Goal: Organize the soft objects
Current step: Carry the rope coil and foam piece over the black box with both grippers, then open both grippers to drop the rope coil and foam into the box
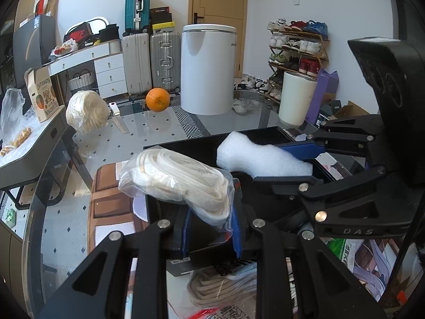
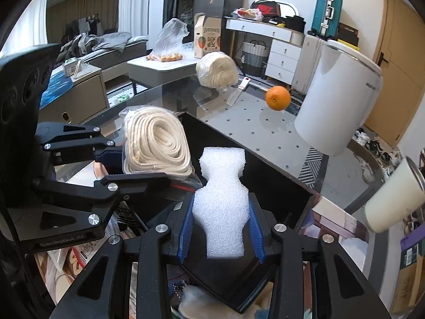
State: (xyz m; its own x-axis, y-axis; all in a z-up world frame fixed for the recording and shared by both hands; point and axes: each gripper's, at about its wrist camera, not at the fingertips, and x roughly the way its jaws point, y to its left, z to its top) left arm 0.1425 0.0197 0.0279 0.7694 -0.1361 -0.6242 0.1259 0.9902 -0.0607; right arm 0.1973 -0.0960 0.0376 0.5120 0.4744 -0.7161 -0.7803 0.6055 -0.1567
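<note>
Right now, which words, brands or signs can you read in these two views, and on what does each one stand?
"DAS": on the right gripper body, left wrist view.
"GenRobot.AI": on the left gripper body, right wrist view.
Nike swoosh, no letters: on the red shoebox.
Print on the orange carton, the white bin and the packets under the grippers: too small or blurred to read.

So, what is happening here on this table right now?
A person works with two handheld grippers above an open black box on a glass table. The left gripper is shut on a clear bag of coiled white rope, held at the box's edge. The right gripper is shut on a white foam piece, held over the box. Another rope bundle and an orange sit farther back, untouched.
</note>
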